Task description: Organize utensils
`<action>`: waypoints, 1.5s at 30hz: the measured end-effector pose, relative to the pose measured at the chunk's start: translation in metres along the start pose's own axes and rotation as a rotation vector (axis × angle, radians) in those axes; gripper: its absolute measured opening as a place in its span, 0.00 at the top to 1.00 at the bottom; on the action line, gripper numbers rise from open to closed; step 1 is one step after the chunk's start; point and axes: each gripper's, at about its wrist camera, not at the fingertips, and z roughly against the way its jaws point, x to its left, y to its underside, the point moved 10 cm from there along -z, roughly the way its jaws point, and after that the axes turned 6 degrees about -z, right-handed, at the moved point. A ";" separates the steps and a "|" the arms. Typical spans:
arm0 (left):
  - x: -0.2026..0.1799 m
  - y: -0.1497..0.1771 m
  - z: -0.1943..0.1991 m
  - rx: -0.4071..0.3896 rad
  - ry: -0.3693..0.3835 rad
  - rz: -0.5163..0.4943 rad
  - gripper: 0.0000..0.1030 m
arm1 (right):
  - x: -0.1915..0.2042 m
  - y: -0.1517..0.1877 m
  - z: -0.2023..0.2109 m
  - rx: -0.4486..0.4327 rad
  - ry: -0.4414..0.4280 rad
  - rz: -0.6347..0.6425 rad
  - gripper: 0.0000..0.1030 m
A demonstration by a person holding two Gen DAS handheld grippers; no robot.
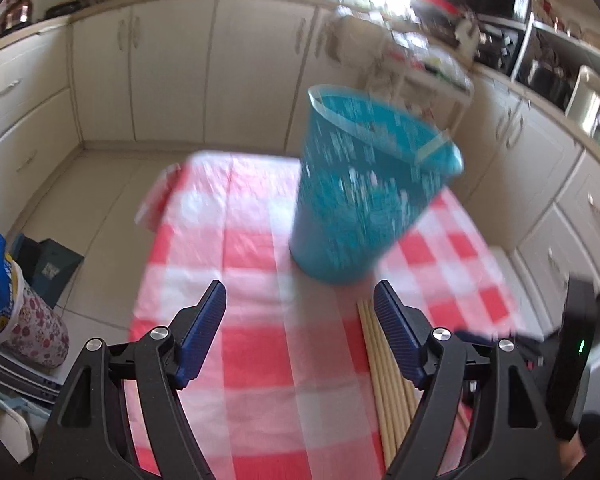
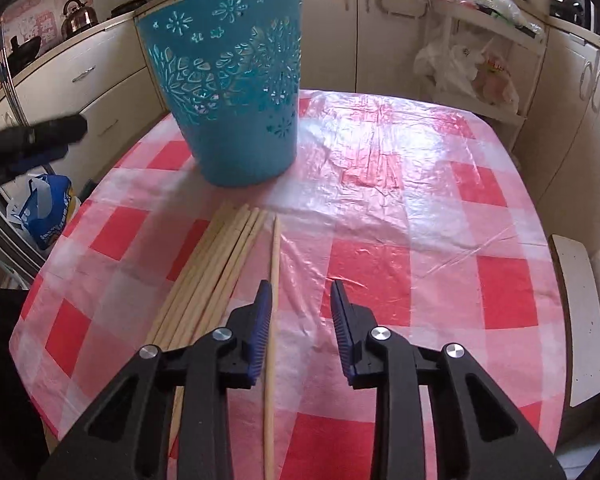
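Single chopstick (image 2: 274, 280) lay on the checked tablecloth (image 2: 400, 272), just right of the loose bundle of chopsticks (image 2: 216, 264), tips toward the blue perforated bin (image 2: 236, 92) standing upright further back. We judged the sticks light, stiff, thin and smooth on glossy plastic, so prone to roll or skid; best taken mid-length, pads square across the shaft, not at the tapered tip. Right gripper (image 2: 300, 328) had jaws apart, nothing clamped; the lone stick ran just inside the left pad, whether touching we could not tell. Left gripper (image 1: 300, 320) stood wide apart and empty over bare cloth, bundle (image 1: 384, 380) passing under its right finger. Right wrist view gave us the stray stick and the bin's cutout pattern sharply; left view was motion-blurred, hid the stray stick, but showed the bin's open rim (image 1: 380, 120) and interior.
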 end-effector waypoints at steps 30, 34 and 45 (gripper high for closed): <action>-0.045 0.050 -0.080 0.184 -0.057 -0.173 0.30 | -0.019 -0.004 -0.010 0.038 -0.110 -0.121 0.93; -0.050 0.046 -0.081 0.165 -0.093 -0.226 0.30 | -0.019 -0.004 -0.010 0.032 -0.095 -0.105 0.93; -0.038 0.046 -0.084 0.187 -0.132 -0.232 0.31 | -0.008 -0.005 -0.011 0.017 -0.078 -0.060 0.68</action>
